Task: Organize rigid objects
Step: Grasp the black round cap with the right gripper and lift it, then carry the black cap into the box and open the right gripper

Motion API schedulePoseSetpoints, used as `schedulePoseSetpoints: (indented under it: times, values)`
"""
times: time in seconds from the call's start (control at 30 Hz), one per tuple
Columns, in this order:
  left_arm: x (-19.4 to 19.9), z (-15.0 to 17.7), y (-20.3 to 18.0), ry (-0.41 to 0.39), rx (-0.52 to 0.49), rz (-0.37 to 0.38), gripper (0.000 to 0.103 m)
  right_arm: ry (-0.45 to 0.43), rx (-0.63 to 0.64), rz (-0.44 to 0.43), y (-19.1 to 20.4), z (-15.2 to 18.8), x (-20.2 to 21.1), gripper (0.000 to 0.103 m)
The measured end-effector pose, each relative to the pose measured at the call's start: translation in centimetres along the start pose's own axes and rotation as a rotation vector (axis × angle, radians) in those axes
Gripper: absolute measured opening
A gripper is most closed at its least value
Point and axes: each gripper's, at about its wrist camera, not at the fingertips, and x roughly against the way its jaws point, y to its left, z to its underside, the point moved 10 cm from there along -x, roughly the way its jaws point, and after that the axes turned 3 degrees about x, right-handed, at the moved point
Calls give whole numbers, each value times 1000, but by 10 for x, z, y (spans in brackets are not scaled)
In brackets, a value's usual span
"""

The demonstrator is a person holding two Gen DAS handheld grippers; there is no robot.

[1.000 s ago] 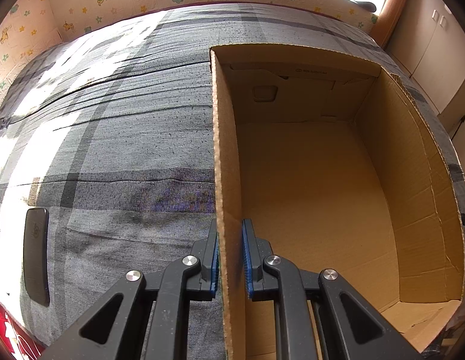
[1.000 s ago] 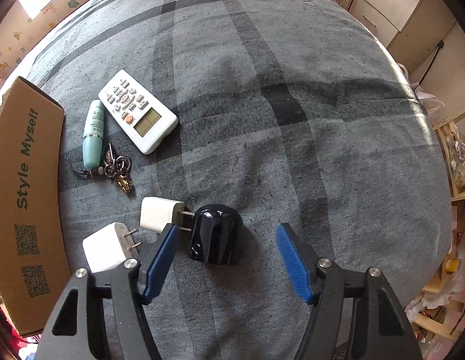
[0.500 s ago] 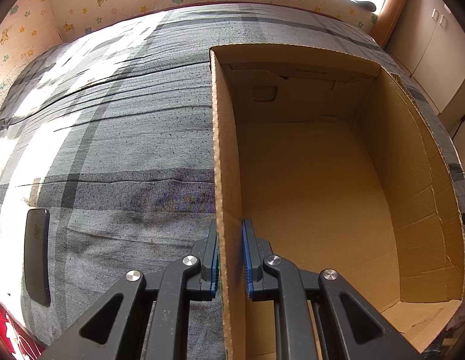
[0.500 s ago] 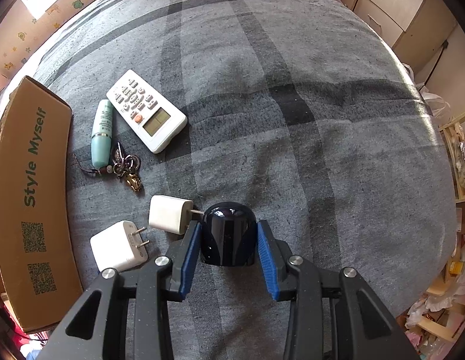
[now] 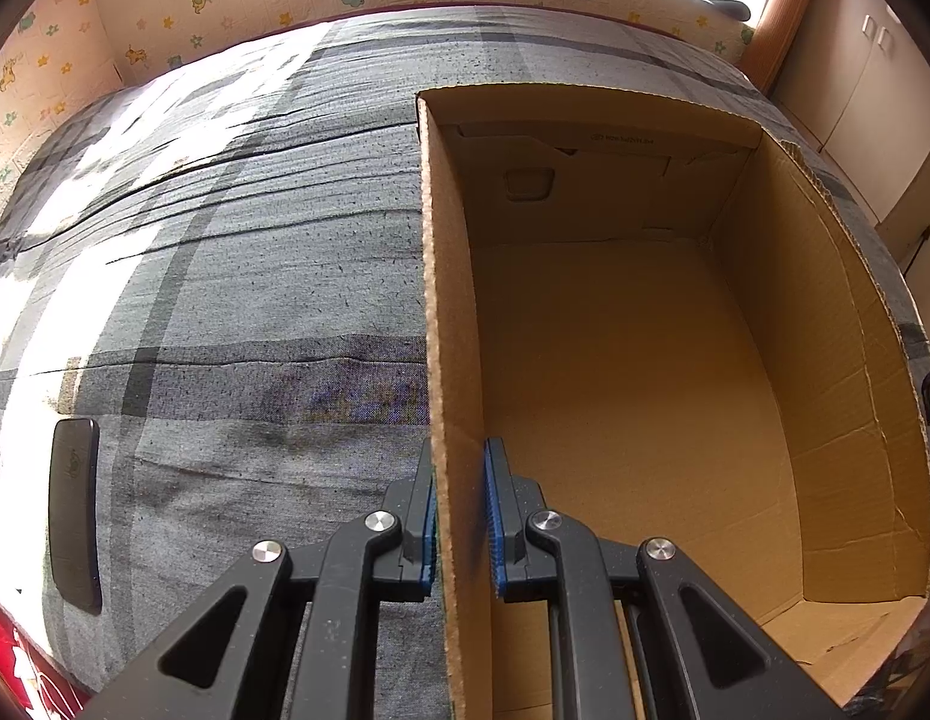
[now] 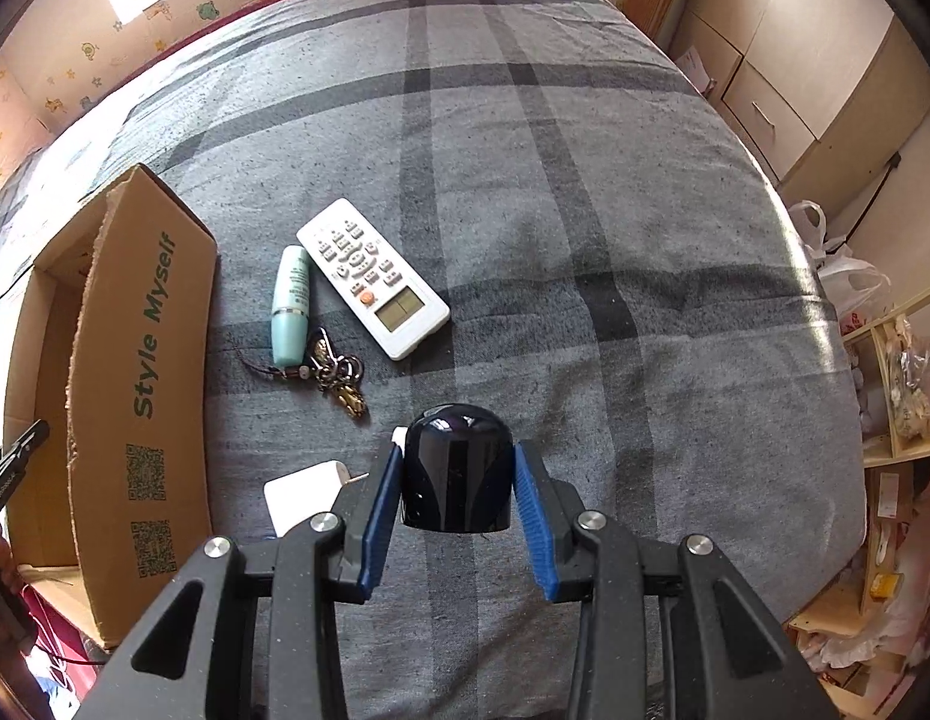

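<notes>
The right gripper [image 6: 456, 483] gripped the black dome-shaped object [image 6: 458, 471], lifted clear. The left gripper [image 5: 459, 516] pinched the cardboard box [image 5: 450, 300] wall. Next, probably: carry it over the box and release.

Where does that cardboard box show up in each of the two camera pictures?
Left wrist view: the cardboard box fills the right half, open and empty; the left gripper is clamped on its near wall.
Right wrist view: the same box lies along the left edge, lettered side showing.
Shared landmark: the grey checked bedcover.
</notes>
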Motion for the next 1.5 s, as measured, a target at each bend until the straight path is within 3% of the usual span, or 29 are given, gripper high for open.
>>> schedulePoseSetpoints:
  times: [0.37,0.77,1.5]
  values:
    - [0,0,0,-3,-1,0,14,-76,92,-19,51,-32,40,40]
    - [-1,0,1,-1,-5,-2,14,-114,216,-72,133,-54,55,40]
    - [-2,-2,1,2,-9,-7,14,-58,383,-153,265,-47,16,40]
